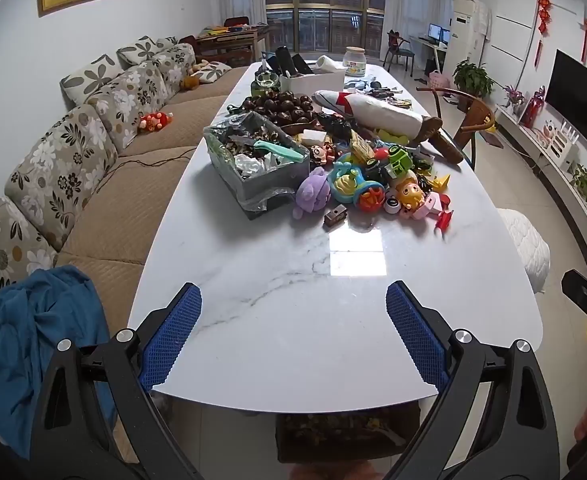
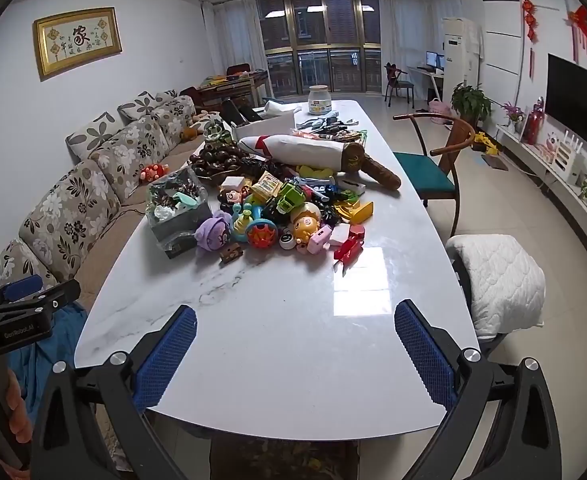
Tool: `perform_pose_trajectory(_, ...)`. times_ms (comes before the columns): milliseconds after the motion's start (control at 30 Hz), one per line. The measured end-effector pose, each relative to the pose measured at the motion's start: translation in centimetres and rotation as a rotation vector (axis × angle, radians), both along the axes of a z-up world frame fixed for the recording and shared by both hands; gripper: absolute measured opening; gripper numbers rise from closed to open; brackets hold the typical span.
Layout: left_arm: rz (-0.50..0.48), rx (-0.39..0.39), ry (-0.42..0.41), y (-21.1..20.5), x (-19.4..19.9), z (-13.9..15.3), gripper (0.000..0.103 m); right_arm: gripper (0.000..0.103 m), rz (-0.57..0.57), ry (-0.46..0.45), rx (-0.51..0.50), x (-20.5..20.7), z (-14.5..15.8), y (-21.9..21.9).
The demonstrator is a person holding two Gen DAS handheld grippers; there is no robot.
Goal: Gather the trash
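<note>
Two hand-held grippers hover over the near end of a white marble surface (image 1: 277,320), and we hold both released, jaws spread wide with nothing between them: the left hand-held gripper (image 1: 293,336) and the right hand-held gripper (image 2: 293,356). We judge the step in hand is the first reach toward trash, so we should travel well forward, angle down, and keep the jaws wide until they straddle one piece. Trash sits mid-surface in one grey bin lined with clear plastic (image 1: 253,168), holding shells, crumpled tissue and one teal-handled knife (image 1: 277,149). Just beside it lies one heap of toys (image 1: 377,176), too tangled to count, with one purple plush (image 1: 313,194) touching the bin. Behind are one pile of chestnuts (image 1: 281,106) and one long white pillow (image 1: 373,110). Loose scraps are too small to tell.
</note>
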State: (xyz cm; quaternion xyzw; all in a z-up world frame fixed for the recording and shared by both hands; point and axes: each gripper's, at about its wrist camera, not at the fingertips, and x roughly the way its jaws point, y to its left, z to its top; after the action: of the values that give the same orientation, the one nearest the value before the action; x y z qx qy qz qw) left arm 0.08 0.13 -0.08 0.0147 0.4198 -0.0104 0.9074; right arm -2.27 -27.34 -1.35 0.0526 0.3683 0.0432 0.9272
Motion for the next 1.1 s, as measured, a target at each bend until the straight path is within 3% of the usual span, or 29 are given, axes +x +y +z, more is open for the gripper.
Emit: perform_pose_trajectory(1100,-0.003,0.003,0.0,-1.0,-1.2,-1.0,0.091,0.098,-0.002,0.003,0.004,-0.3,-0.2,-0.2)
